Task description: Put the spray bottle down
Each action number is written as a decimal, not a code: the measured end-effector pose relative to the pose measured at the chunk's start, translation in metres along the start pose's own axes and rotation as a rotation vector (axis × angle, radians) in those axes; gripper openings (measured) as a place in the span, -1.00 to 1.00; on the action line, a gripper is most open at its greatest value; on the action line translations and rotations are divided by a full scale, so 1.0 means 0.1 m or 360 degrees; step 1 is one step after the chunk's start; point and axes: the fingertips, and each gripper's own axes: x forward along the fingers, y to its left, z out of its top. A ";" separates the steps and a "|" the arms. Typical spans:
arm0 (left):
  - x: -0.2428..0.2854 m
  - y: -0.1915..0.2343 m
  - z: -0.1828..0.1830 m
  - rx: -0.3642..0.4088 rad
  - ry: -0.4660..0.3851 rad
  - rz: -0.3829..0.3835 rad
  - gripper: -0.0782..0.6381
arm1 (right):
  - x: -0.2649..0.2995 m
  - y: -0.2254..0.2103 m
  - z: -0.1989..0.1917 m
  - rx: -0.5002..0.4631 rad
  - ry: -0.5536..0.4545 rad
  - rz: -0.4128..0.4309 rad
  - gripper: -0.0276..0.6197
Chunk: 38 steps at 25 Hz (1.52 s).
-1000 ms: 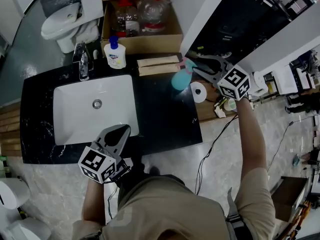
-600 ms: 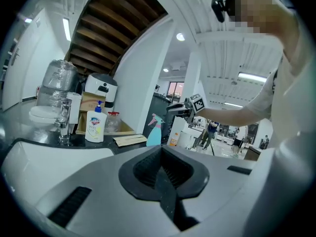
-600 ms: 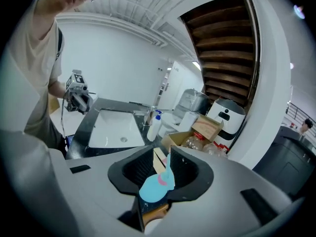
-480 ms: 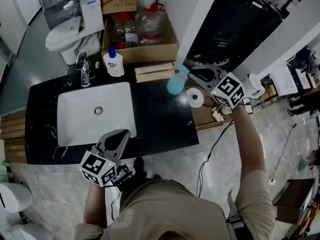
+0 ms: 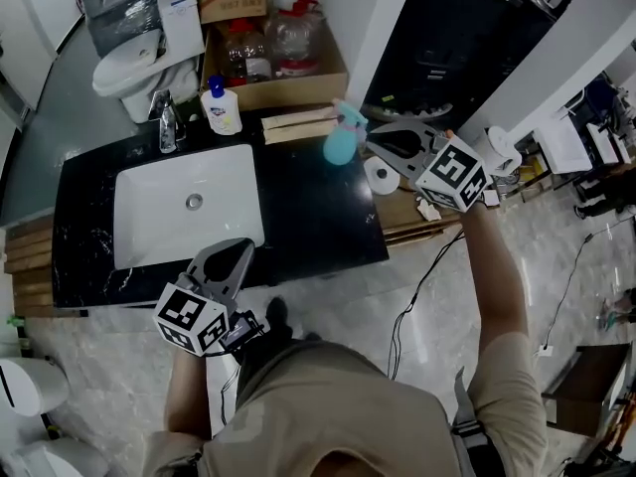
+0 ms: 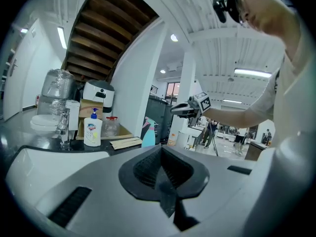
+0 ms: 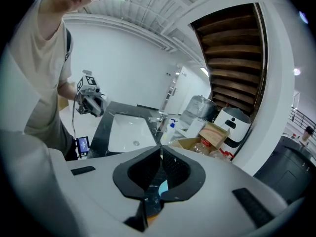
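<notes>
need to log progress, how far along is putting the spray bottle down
Done: the bottle stands upright on the counter, near its back right corner. In hand: nothing. The right tool sits just beside the bottle; its jaws have just been closing with nothing between them. Left to do: probably only drawing that tool clear.

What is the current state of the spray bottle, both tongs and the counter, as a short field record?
spray bottle: upright on the black counter, right of the sink, free of both tongs
right tongs: have just been closing, shut, nothing between them, just right of the bottle
left tongs: shut, empty, over the counter's front edge
also at the counter's back: soap bottle, faucet
task: bottle appears set down
</notes>
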 end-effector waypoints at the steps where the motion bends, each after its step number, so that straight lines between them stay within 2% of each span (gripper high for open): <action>1: 0.00 -0.03 0.01 0.0010 -0.0004 0.0002 -0.76 | -0.03 0.06 0.02 -0.0010 -0.0003 0.0009 -0.82; 7: -0.12 -0.18 0.07 0.0044 -0.0025 0.0025 -0.76 | -0.24 0.40 0.09 0.0007 -0.0036 0.0110 -0.82; 13: -0.09 -0.29 0.35 0.0103 -0.0126 0.0030 -0.76 | -0.49 0.51 0.31 0.0040 -0.0136 0.0143 -0.82; 16: -0.23 -0.36 0.30 0.0066 -0.0123 0.0068 -0.76 | -0.45 0.84 0.41 0.0046 -0.0193 0.0231 -0.82; 22: -0.44 -0.45 0.23 0.0068 -0.0140 0.0115 -0.76 | -0.41 1.36 0.64 0.0005 -0.0289 0.0355 -0.82; 31: -0.69 -0.67 0.20 0.0076 -0.0169 0.0180 -0.76 | -0.60 1.88 0.99 -0.0064 -0.0470 0.0449 -0.83; 34: -0.76 -0.82 0.12 0.0077 -0.0155 0.0203 -0.76 | -0.69 2.10 1.00 -0.0028 -0.0525 0.0491 -0.84; 38: -0.81 -1.00 -0.02 0.0063 -0.0109 0.0223 -0.76 | -0.78 2.32 0.88 0.0033 -0.0523 0.0532 -0.84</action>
